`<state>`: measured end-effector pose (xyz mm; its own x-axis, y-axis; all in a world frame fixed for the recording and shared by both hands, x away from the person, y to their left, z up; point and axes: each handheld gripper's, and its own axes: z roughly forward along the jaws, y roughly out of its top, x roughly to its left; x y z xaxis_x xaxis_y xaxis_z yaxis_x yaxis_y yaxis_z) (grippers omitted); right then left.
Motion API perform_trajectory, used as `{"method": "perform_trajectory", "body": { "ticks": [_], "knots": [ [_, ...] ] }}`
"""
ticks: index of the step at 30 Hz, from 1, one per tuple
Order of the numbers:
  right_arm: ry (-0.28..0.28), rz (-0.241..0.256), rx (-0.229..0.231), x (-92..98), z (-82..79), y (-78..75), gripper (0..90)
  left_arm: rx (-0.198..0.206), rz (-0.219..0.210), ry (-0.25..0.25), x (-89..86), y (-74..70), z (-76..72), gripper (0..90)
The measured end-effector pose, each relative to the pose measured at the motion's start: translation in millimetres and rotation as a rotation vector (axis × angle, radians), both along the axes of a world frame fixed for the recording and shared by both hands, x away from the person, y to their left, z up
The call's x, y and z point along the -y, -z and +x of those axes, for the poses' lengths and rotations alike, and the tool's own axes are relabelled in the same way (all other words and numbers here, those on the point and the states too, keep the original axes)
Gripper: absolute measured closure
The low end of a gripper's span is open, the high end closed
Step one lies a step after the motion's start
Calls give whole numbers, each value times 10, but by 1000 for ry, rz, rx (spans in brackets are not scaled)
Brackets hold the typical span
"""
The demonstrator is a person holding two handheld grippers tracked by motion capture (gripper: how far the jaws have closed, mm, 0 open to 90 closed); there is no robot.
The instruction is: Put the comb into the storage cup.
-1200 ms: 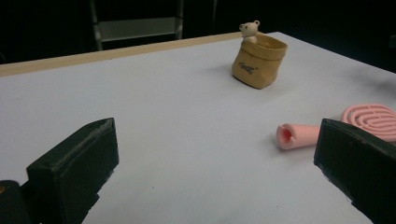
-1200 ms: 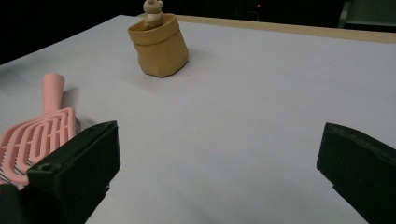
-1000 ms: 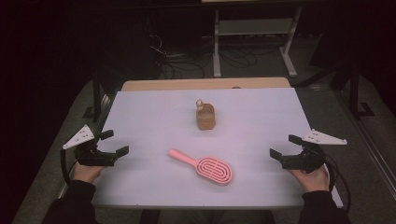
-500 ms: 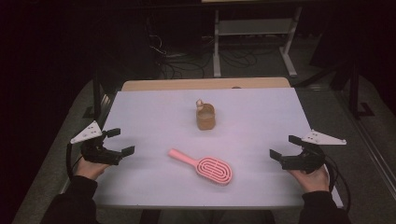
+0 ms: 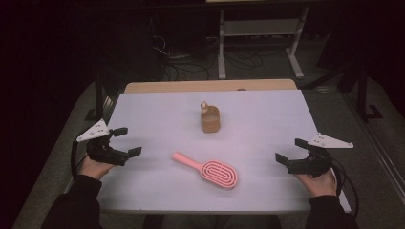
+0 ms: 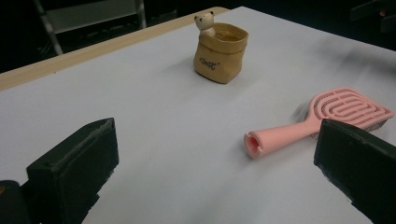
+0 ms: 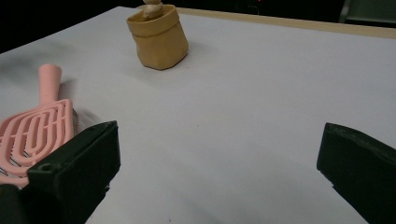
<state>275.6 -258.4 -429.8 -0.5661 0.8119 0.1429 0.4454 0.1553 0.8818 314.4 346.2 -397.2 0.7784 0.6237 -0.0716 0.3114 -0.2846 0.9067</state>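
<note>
1 hairbrush, 1 bear pouch, 2 grippers

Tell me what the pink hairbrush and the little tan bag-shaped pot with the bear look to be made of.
Pink hairbrush: seemingly moulded plastic, matt to satin, one even colour; the head is a maze of open slots, the handle end hollow.
Tan bag-shaped pot: shaped like a paper bag with rolled rim and creases, yet it stands stiff, so possibly ceramic or resin; matt, with small dark lettering. The pale bear at its rim looks alike.

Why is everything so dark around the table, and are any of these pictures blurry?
High view: light falls on the white table while the floor around it sinks into near black. Left gripper view: the pink hairbrush and brown pouch look sharp, the near jaws soft. Right gripper view: the near jaws are soft too.
</note>
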Motion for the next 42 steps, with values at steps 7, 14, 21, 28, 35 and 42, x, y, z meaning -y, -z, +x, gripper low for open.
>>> {"method": "perform_trajectory", "body": {
  "ticks": [7,14,21,28,35,42],
  "knots": [
    [-9,-7,-2,-21,1,1,0,5,20,36,116,-61,51,0],
    [-14,-11,-3,-25,2,2,0,-3,53,73,239,-82,114,0],
    [-18,-13,-2,-35,6,3,0,3,57,102,334,-146,156,0],
    [-19,-16,10,-50,-4,-13,0,9,75,138,480,-209,216,0],
    [-20,-21,10,-54,-5,-13,0,-10,95,177,628,-208,270,0],
    [-23,-23,9,-57,-4,-12,0,-11,113,200,731,-198,298,0]
  ]
}}
